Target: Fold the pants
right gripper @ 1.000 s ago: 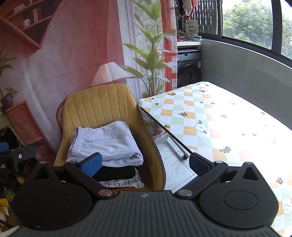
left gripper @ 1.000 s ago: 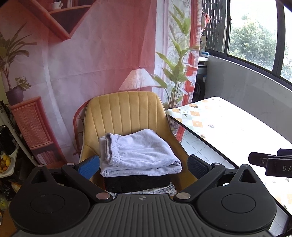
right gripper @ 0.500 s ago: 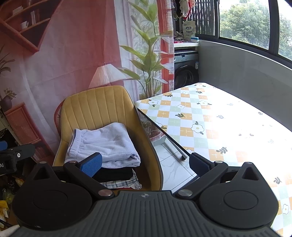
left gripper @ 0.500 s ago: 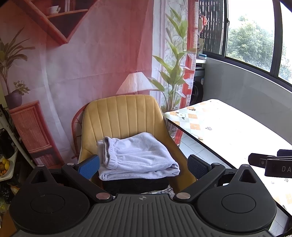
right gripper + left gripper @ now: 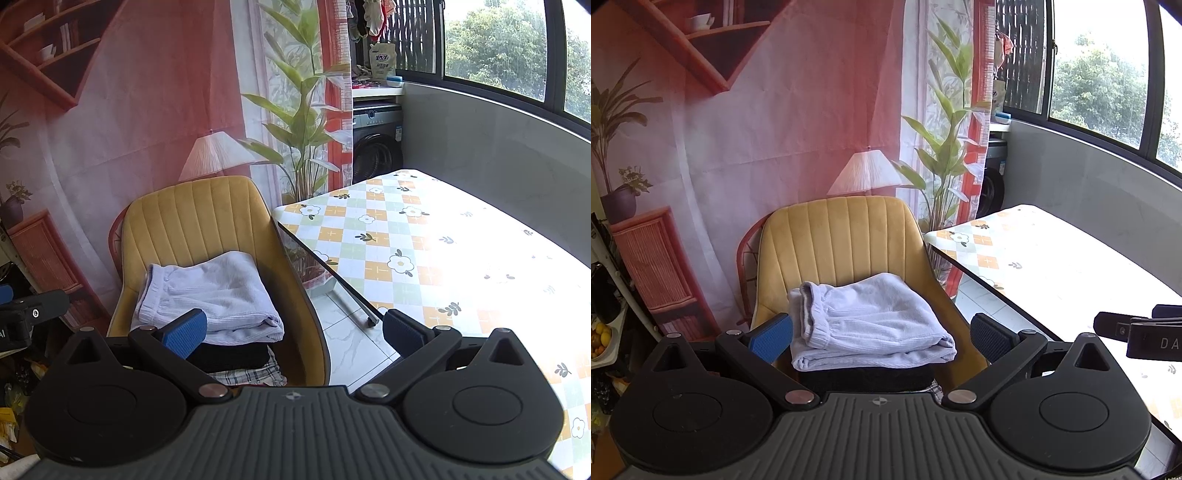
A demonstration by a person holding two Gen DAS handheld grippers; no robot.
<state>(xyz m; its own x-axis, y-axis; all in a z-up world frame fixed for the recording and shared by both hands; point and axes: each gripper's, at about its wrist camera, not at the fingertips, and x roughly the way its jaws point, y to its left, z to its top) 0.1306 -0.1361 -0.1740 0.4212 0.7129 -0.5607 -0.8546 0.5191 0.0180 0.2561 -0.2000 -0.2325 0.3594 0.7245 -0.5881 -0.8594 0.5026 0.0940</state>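
Note:
Folded pale lavender pants (image 5: 871, 323) (image 5: 210, 295) lie on top of a stack of clothes on a yellow chair (image 5: 846, 236) (image 5: 192, 218). Under them sit a black garment (image 5: 232, 356) and a plaid one (image 5: 247, 374). My left gripper (image 5: 881, 334) is open in the air in front of the stack, holding nothing. My right gripper (image 5: 293, 332) is also open and empty, held between the chair and the table. In the left wrist view the right gripper shows at the right edge (image 5: 1137, 334).
A table with a flower-checked cloth (image 5: 443, 251) (image 5: 1052, 258) stands right of the chair. A printed backdrop (image 5: 757, 110) hangs behind. A potted plant (image 5: 303, 122) and washing machine (image 5: 376, 147) are further back. Shelves with fruit (image 5: 600, 334) are at the left.
Both grippers have drawn back and up from the chair; the stack looks smaller and further away. The pants stay put on the stack.

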